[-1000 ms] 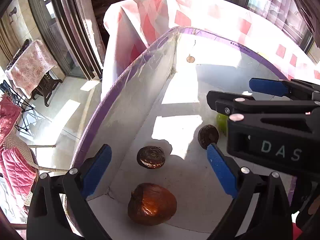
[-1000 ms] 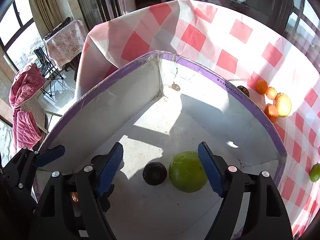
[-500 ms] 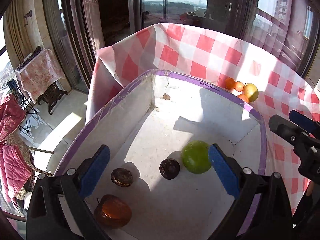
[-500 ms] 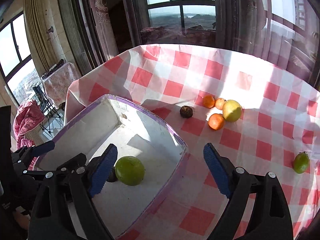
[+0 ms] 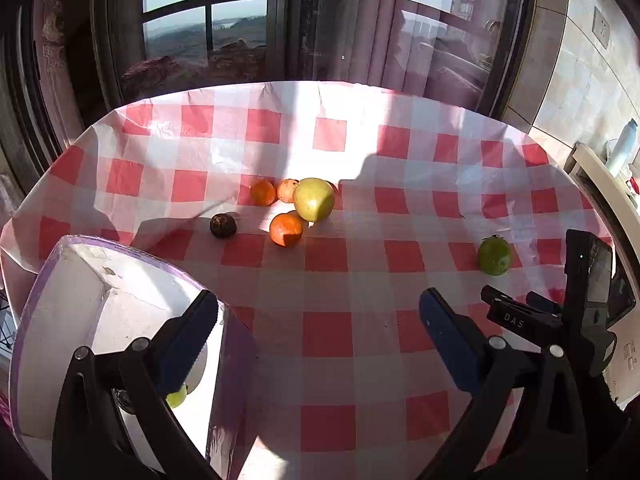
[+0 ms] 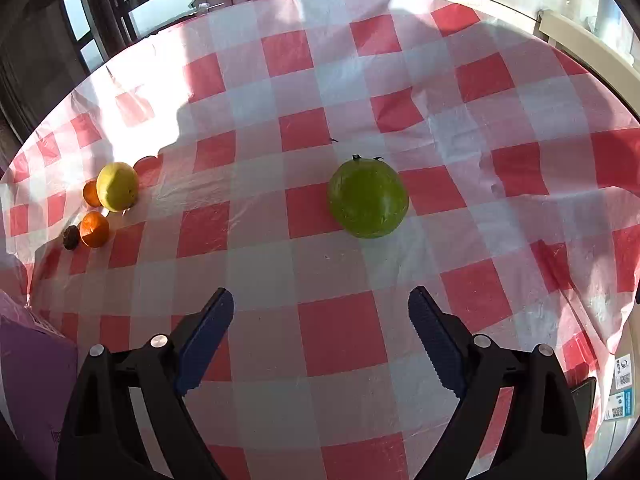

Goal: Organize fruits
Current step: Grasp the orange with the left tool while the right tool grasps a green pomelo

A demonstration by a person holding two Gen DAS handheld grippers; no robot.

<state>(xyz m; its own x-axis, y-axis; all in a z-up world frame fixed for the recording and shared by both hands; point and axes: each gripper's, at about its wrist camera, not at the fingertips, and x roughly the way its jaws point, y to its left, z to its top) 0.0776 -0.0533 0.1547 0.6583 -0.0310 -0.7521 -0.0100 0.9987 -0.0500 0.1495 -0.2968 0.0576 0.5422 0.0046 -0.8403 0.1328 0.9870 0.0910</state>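
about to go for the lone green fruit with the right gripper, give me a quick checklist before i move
1. Right gripper open and empty: ok, jaws spread wide.
2. Green fruit lined up ahead of it: ok, a little right of centre.
3. Room around the fruit: ok, nothing touches it on the checked tablecloth.
4. Left gripper out of the way: ok, open and empty by the box.
5. Box has room: cannot tell, its floor is mostly hidden behind a finger.
6. Other fruit left: not ok, the yellow fruit cluster is outside the box.
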